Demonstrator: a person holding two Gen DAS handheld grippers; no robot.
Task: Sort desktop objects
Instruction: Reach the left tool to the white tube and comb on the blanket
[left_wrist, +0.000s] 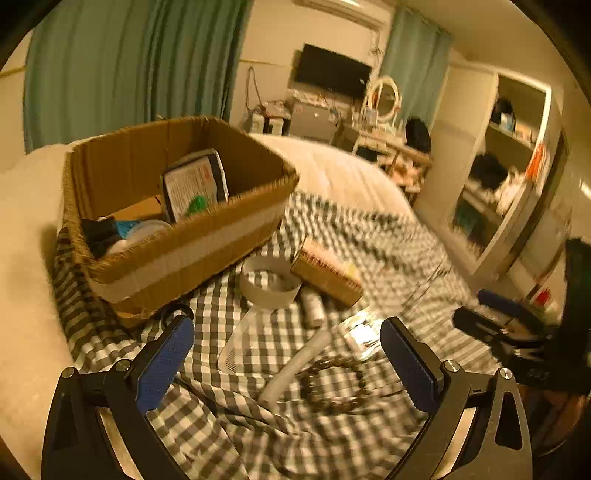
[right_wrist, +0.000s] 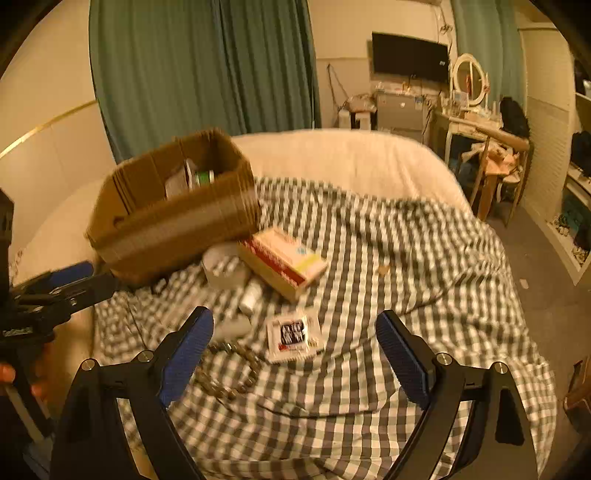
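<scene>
Cardboard box (left_wrist: 177, 236) sits ahead and to the left of the left gripper (left_wrist: 286, 363), on a checked cloth (right_wrist: 369, 387) spread over a bed (right_wrist: 351, 155). It already holds a booklet, a green item and a few blurred things, so it reads as the collecting bin for the sort.

Left gripper: jaws spread wide, nothing between them. It hovers over the loose pile. Directly ahead of it lie a clear plastic piece, a pale tube (left_wrist: 295, 365) and a bead chain (left_wrist: 332, 384). Further ahead, near the box wall, sit a tape roll (left_wrist: 269, 286), a small bottle (left_wrist: 312, 306) and a flat carton (left_wrist: 325, 273). Items are bunched close to the box, likely to keep each carry short.

Right gripper (right_wrist: 293, 360): also released, empty. A sachet (right_wrist: 293, 334) lies just ahead between its jaws and looks like its likeliest next pick. The chain lies just left of it, by the left pad.

Both grippers are low and angled at the pile, apart from each other, so each can likely work its own side.

Judgement: sort is partway, with several pieces yet to be boxed. Motion blur hides fine detail on the small items.
</scene>
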